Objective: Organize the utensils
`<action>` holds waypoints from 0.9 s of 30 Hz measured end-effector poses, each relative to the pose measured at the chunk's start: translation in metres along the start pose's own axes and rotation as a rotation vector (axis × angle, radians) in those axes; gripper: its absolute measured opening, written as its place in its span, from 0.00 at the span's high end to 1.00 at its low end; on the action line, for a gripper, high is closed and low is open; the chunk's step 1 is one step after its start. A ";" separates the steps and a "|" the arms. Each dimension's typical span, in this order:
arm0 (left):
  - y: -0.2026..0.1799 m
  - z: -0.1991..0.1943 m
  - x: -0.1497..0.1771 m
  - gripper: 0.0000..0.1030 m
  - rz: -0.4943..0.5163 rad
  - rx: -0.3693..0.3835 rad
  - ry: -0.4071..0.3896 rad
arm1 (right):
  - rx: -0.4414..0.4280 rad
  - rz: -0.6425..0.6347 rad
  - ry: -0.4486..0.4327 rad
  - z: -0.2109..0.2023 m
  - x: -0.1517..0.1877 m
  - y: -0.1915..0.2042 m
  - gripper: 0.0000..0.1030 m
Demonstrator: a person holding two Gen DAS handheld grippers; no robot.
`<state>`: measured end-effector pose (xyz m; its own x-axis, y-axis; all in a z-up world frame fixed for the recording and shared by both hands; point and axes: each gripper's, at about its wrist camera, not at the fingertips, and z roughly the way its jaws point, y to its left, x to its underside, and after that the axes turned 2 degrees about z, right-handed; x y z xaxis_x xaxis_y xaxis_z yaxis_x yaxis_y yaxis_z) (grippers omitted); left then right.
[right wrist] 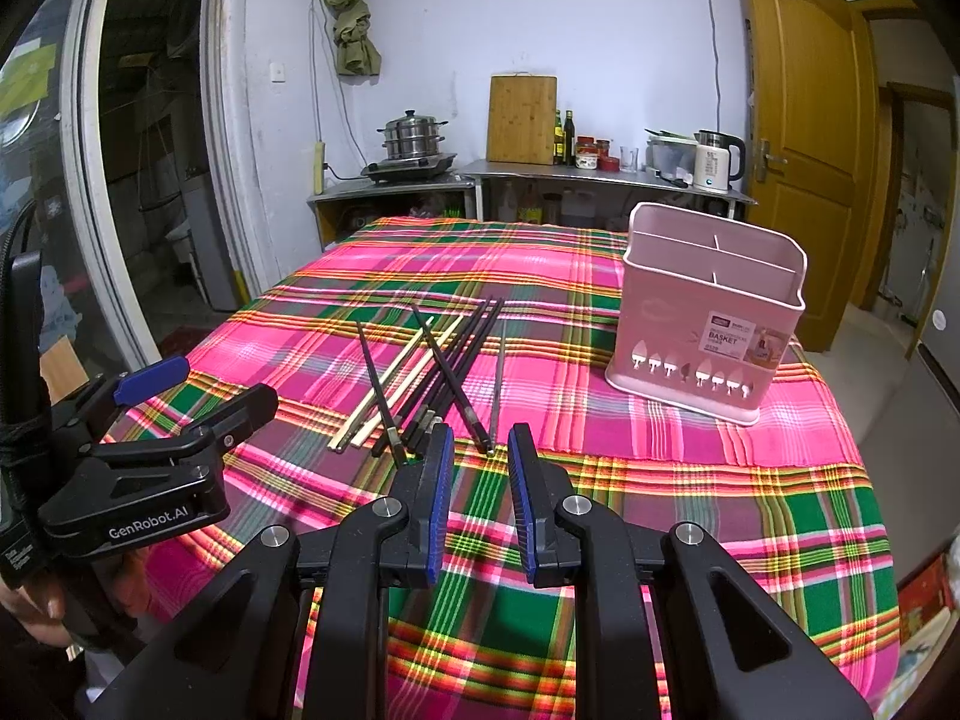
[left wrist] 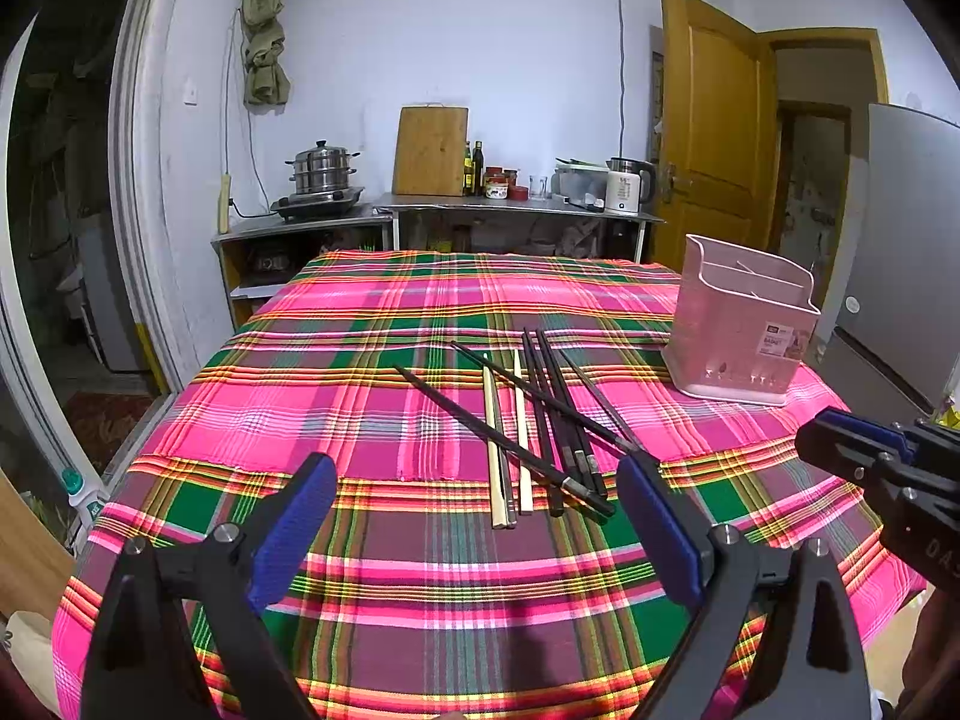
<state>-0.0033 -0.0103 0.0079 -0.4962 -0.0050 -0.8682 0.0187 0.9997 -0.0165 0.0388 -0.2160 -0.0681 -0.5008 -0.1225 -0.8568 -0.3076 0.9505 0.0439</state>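
Several chopsticks lie loose on the plaid tablecloth: black ones [left wrist: 552, 420] [right wrist: 456, 366] and pale wooden ones [left wrist: 521, 438] [right wrist: 399, 381]. A pink utensil basket [left wrist: 741, 330] [right wrist: 708, 312] stands upright to their right, its compartments empty as far as I see. My left gripper [left wrist: 477, 474] is open wide and empty, just short of the chopsticks' near ends; it also shows in the right wrist view [right wrist: 198, 387]. My right gripper [right wrist: 478, 450] is open with a narrow gap and empty, close to the near chopstick ends; it also shows in the left wrist view [left wrist: 840, 438].
The table [left wrist: 360, 360] ends at its near and side edges. Behind it stands a metal counter [right wrist: 600, 177] with a steamer pot [right wrist: 414, 135], cutting board [right wrist: 521, 119], bottles and a kettle [right wrist: 717, 162]. A wooden door [right wrist: 804, 120] is at the right.
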 end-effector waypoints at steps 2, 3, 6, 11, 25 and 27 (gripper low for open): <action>0.000 0.000 0.000 0.07 0.000 -0.001 0.000 | 0.000 -0.001 0.000 0.000 0.000 0.000 0.82; 0.000 0.000 0.000 0.07 0.000 0.000 0.000 | 0.000 -0.001 -0.001 0.000 0.000 0.000 0.82; 0.000 0.000 0.000 0.07 0.000 -0.001 0.000 | -0.001 0.000 0.000 0.000 0.000 0.000 0.82; 0.000 0.000 0.000 0.07 0.000 -0.001 0.000 | 0.000 0.000 -0.001 0.001 0.000 0.000 0.82; 0.003 0.013 0.007 0.07 -0.006 0.005 0.037 | -0.004 0.001 0.011 0.008 0.003 -0.001 0.82; 0.006 0.018 0.007 0.07 -0.010 0.002 0.054 | -0.005 -0.001 0.018 0.013 0.003 0.000 0.82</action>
<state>0.0093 -0.0052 -0.0075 -0.5423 -0.0135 -0.8401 0.0153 0.9995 -0.0259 0.0478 -0.2128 -0.0770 -0.5149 -0.1285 -0.8476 -0.3119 0.9490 0.0456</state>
